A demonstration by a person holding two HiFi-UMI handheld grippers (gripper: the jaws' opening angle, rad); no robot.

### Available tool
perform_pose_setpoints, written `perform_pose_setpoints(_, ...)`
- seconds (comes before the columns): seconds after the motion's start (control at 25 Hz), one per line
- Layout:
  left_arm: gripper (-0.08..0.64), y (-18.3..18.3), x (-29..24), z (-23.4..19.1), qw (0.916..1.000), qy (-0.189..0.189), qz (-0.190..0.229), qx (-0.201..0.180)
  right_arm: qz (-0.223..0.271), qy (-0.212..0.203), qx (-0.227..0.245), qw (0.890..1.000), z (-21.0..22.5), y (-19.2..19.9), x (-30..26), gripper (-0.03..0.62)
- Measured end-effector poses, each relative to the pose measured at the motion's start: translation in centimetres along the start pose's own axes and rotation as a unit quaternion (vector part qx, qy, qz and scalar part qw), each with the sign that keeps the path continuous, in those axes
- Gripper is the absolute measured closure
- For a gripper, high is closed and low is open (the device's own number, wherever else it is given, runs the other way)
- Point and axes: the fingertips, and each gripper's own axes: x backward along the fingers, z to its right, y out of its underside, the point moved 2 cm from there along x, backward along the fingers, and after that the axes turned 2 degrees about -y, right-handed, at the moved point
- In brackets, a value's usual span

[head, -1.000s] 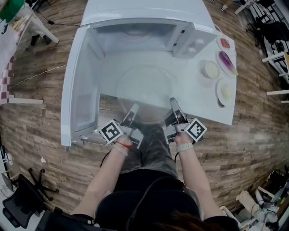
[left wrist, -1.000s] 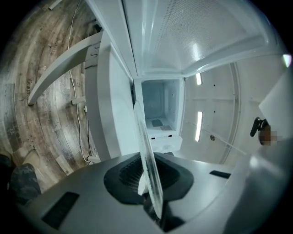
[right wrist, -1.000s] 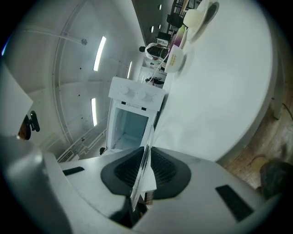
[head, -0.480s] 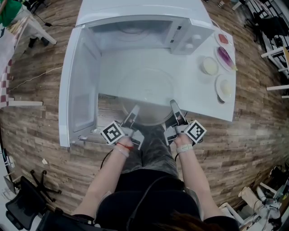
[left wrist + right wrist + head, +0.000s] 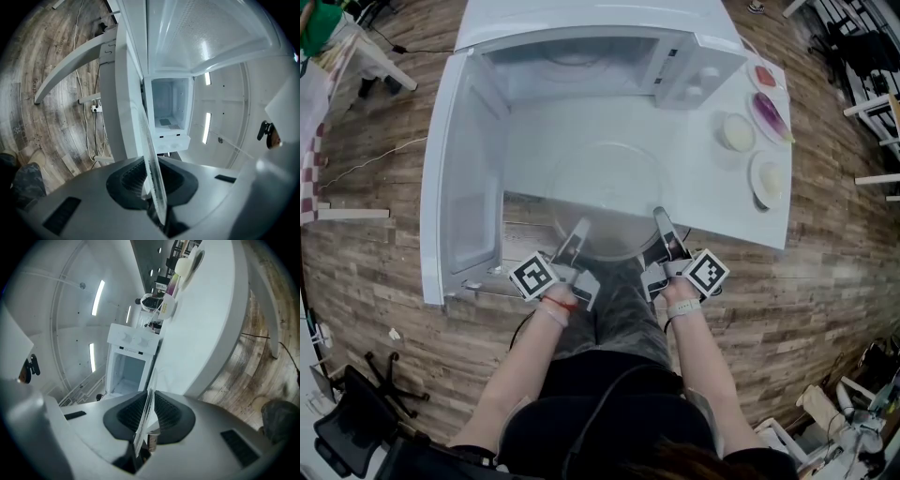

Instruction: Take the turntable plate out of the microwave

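The clear glass turntable plate is out in front of the white microwave, held level over the white table's front edge. My left gripper is shut on the plate's near left rim. My right gripper is shut on its near right rim. In the left gripper view the plate shows edge-on, pinched between the dark pads of the left gripper. The right gripper view shows the plate's rim clamped the same way in the right gripper. The empty microwave cavity lies straight ahead.
The microwave door stands wide open on the left, reaching past the table's front edge. Several small dishes of food sit on the white table to the right of the microwave. Wooden floor surrounds the table, and the person's legs are below the grippers.
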Motion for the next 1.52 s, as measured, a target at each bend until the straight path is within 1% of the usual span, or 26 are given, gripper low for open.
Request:
perform_pose_setpoints(0.24, 0.523, -0.2, 0.0, -0.3, 0.9999, -0.004, 0.006, 0.01, -0.019, 0.021, 0.008, 1.0, 0.5, 0.5, 0.3, 0.531)
perform_pose_setpoints(0.48, 0.526, -0.5, 0.2, -0.5, 0.9995, -0.005, 0.018, 0.026, -0.035, 0.03, 0.011, 0.999, 0.6, 1.1, 0.7, 0.531)
perform_pose_setpoints(0.6, 0.528, -0.6, 0.2, -0.8, 0.9994, -0.006, 0.021, 0.028, -0.044, 0.036, 0.01, 0.998, 0.8, 1.5, 1.0, 0.531)
perform_pose_setpoints(0.72, 0.529, -0.5, 0.3, -1.0, 0.9994, -0.008, 0.021, 0.028, -0.052, 0.037, 0.012, 0.998, 1.1, 1.9, 1.4, 0.531)
perform_pose_setpoints(0.84, 0.529, -0.5, 0.4, -1.2, 0.9993, -0.009, 0.023, 0.029, -0.048, 0.035, 0.008, 0.998, 1.3, 2.0, 1.6, 0.531)
perform_pose_setpoints(0.96, 0.529, -0.5, 0.3, -1.2, 0.9993, -0.006, 0.024, 0.03, -0.048, 0.026, 0.002, 0.999, 1.1, 2.1, 1.5, 0.529)
perform_pose_setpoints(1.0, 0.529, -0.5, 0.2, -1.2, 0.9993, -0.005, 0.024, 0.03, -0.052, 0.021, 0.0, 0.998, 0.9, 2.3, 1.5, 0.518)
perform_pose_setpoints(1.08, 0.529, -0.5, 0.2, -1.2, 0.9993, -0.004, 0.023, 0.03, -0.068, 0.01, -0.003, 0.998, 0.5, 3.2, 1.5, 0.48)
perform_pose_setpoints(1.16, 0.529, -0.5, 0.3, -1.3, 0.9992, -0.005, 0.024, 0.031, -0.091, 0.001, -0.006, 0.996, 0.2, 4.6, 1.5, 0.465)
perform_pose_setpoints(1.4, 0.529, -0.4, 0.1, -1.1, 0.9994, -0.006, 0.022, 0.027, -0.16, -0.02, -0.026, 0.987, -0.9, 9.3, 1.2, 0.462)
perform_pose_setpoints(1.52, 0.529, -0.4, 0.1, -1.1, 0.9995, -0.006, 0.021, 0.024, -0.175, -0.023, -0.028, 0.984, -1.1, 10.6, 1.2, 0.465)
